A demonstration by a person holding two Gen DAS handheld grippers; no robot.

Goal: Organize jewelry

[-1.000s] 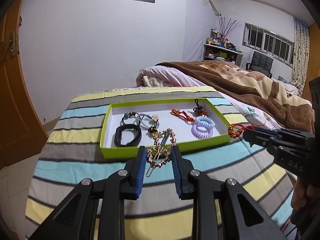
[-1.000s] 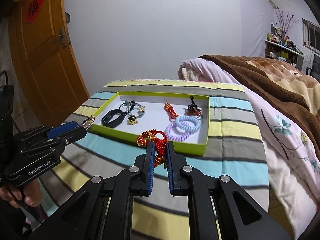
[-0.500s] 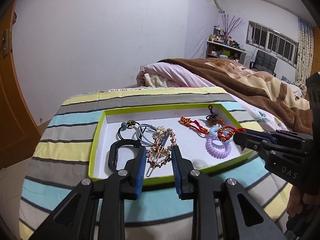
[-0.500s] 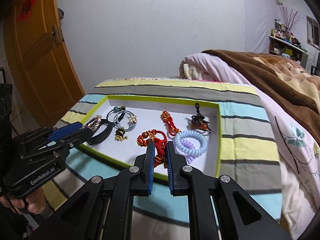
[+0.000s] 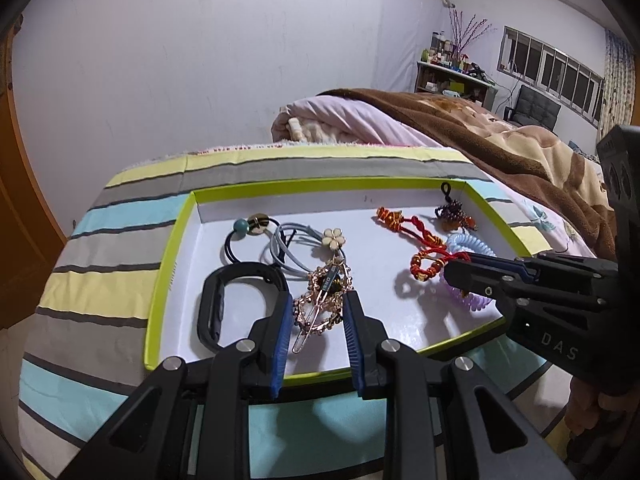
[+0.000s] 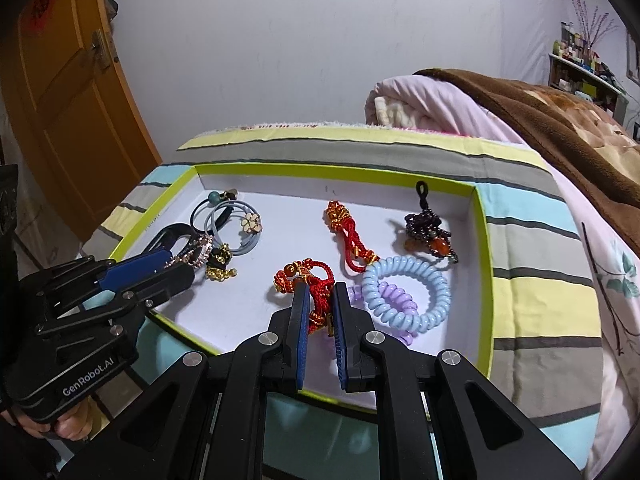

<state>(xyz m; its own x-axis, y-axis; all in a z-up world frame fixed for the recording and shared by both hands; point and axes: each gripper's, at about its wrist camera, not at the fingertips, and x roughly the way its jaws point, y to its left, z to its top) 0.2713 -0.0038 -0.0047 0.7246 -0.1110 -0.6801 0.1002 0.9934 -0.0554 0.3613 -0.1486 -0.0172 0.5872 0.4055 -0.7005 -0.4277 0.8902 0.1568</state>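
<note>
While both pairs of jaws stay clamped, left gripper (image 5: 316,312) pinches a light, snaggy hairpin (image 5: 320,304), right gripper (image 6: 320,304) a limp red cord bracelet (image 6: 306,280).

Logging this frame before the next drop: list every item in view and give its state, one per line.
left tool: shut on gold hair clip, over the tray.
gold hair clip: held, hanging.
right tool: shut on red knotted bracelet.
red knotted bracelet: held over the tray floor.
green tray: open, no lid.
coil hair ties: lying in tray, stacked.
black band: lying flat in tray.
door: cannot tell.
</note>
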